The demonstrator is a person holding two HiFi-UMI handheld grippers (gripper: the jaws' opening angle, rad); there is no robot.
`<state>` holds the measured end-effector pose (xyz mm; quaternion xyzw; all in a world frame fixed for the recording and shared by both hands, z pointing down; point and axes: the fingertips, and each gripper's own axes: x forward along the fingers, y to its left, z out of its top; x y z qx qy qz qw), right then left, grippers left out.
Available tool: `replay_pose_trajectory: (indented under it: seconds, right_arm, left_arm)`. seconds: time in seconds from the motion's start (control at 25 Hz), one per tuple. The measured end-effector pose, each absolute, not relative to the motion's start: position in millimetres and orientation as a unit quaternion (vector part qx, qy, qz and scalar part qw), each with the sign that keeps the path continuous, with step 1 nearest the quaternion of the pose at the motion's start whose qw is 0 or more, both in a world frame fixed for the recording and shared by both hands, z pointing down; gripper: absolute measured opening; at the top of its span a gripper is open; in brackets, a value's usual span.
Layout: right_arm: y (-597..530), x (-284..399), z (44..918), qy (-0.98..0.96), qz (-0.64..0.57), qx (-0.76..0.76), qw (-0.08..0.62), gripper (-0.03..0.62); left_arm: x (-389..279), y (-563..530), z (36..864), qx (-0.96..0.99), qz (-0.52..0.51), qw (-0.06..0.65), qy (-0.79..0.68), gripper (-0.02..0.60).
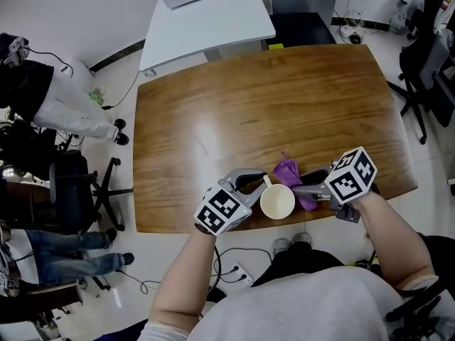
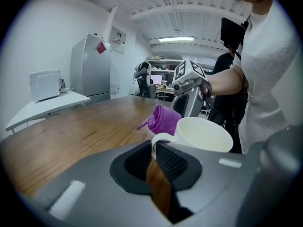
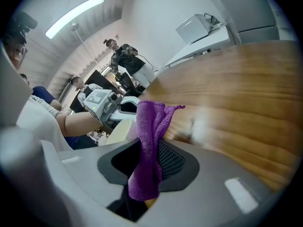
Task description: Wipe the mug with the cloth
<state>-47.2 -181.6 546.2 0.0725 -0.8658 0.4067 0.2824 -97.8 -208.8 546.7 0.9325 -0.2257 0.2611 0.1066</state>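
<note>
We are gripping the mug (image 1: pixel 277 201) by its handle in the left gripper (image 1: pixel 257 184), at the near edge of the table (image 1: pixel 234 112). The right gripper (image 1: pixel 308 187) is clamping the cloth (image 1: pixel 288 169) just right of the mug

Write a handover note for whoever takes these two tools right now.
Left tool: shut on the mug by its handle, at the table's near edge.
Right tool: shut on the cloth, which is bunched beside the mug's far side; contact unclear.
Done: both things gripped and brought together.
To do: rub the cloth round the mug, inside and out; how much is already wiped doesn't show.
</note>
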Motion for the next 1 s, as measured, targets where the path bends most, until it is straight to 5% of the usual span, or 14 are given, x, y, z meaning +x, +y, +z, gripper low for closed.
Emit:
replay_pose_trajectory:
  seconds: [0.44, 1.0]
  right_arm:
    - [-180.0, -53.3, 586.4, -0.848, 0.393, 0.090, 0.345, 0.112]
    - [-204.6, -18.6, 544.9, -0.859, 0.403, 0.163, 0.272, 0.110]
  left_arm:
    - [-103.4, -209.4, 548.4, 0.934, 0.252, 0.111, -0.229, 0.009]
    - [-97.3, -234.2, 548.4, 0.919, 0.226, 0.137, -0.294, 0.008]
